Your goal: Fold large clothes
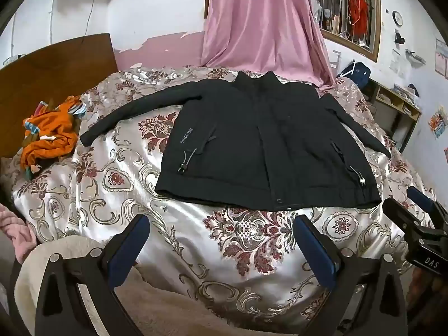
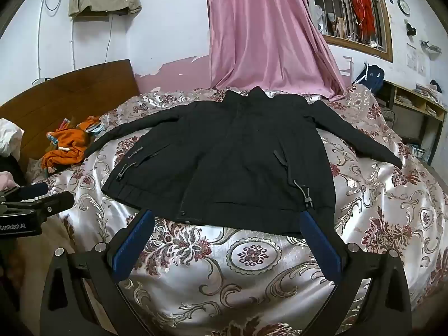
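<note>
A black jacket (image 1: pixel 260 145) lies flat, front up, on the floral bedspread (image 1: pixel 92 190), collar toward the far wall and both sleeves spread out. It also shows in the right wrist view (image 2: pixel 232 168). My left gripper (image 1: pixel 221 224) is open and empty, a little short of the jacket's hem. My right gripper (image 2: pixel 226 218) is open and empty, its fingertips at the hem's near edge. The right gripper also shows at the right edge of the left wrist view (image 1: pixel 420 218), and the left gripper at the left edge of the right wrist view (image 2: pixel 36 196).
A crumpled orange garment (image 1: pixel 50 137) lies at the bed's left near the wooden headboard (image 1: pixel 56 64). A pink curtain (image 1: pixel 263 28) hangs down onto the bed's far side. A shelf unit (image 1: pixel 397 106) stands at the right. A beige fleece blanket (image 1: pixel 78 252) lies at the near edge.
</note>
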The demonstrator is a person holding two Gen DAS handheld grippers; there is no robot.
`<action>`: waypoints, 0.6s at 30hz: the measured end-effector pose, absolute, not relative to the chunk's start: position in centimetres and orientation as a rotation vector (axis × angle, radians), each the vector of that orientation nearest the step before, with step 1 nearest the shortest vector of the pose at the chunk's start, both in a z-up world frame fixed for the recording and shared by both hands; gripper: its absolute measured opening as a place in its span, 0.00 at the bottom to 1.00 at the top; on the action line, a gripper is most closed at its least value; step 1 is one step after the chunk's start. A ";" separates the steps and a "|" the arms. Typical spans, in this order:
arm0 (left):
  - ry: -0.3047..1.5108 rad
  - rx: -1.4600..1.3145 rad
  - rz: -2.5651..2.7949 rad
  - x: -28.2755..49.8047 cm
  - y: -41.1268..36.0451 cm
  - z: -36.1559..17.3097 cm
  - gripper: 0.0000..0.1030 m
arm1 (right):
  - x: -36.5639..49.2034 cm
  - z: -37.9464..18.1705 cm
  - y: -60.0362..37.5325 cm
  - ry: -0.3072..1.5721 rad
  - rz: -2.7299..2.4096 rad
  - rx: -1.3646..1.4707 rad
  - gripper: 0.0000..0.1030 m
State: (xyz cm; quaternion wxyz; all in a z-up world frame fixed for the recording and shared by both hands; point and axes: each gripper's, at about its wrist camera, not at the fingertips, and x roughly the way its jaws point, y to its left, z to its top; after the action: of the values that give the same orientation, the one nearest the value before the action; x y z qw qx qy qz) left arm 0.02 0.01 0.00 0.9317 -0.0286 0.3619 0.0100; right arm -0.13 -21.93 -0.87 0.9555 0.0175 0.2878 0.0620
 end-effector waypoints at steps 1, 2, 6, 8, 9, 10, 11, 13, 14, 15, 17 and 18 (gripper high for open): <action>0.740 -0.056 0.021 0.0 0.0 0.0 1.00 | -0.1 -0.9 -21.9 0.584 0.126 0.036 0.99; 0.738 -0.055 0.023 0.0 0.0 0.0 1.00 | -0.1 -0.9 -21.9 0.587 0.126 0.035 0.99; 0.737 -0.050 0.023 0.0 0.0 0.0 1.00 | -0.2 -0.9 -21.9 0.585 0.127 0.036 0.99; 0.736 -0.049 0.022 0.0 0.0 0.0 1.00 | -0.2 -0.9 -21.9 0.586 0.127 0.036 0.99; 0.736 -0.049 0.023 0.0 0.0 0.0 1.00 | -0.2 -0.9 -21.9 0.586 0.127 0.036 0.99; 0.736 -0.047 0.024 0.0 0.0 0.0 1.00 | -0.2 -0.9 -21.9 0.586 0.127 0.036 0.99; 0.736 -0.048 0.022 0.0 0.0 0.0 1.00 | -0.2 -0.9 -21.9 0.586 0.126 0.036 0.99; 0.735 -0.047 0.024 0.0 0.0 0.0 1.00 | -0.2 -0.8 -21.9 0.587 0.127 0.036 0.99; 0.735 -0.048 0.024 0.0 0.0 0.0 1.00 | -0.2 -0.8 -21.9 0.586 0.126 0.035 0.99; 0.735 -0.048 0.024 0.0 0.0 0.0 1.00 | -0.2 -0.8 -21.9 0.586 0.126 0.035 0.99; 0.735 -0.046 0.024 0.0 0.0 0.0 1.00 | -0.2 -0.8 -21.9 0.586 0.127 0.035 0.99; 0.735 -0.045 0.025 0.0 0.0 0.0 1.00 | -0.2 -0.8 -21.8 0.586 0.127 0.035 0.99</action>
State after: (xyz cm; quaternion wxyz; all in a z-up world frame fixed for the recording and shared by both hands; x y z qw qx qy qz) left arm 0.00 -0.03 0.01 0.9329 -0.0220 0.3591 0.0122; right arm -0.18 -21.85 -0.79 0.9552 0.0171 0.2888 0.0623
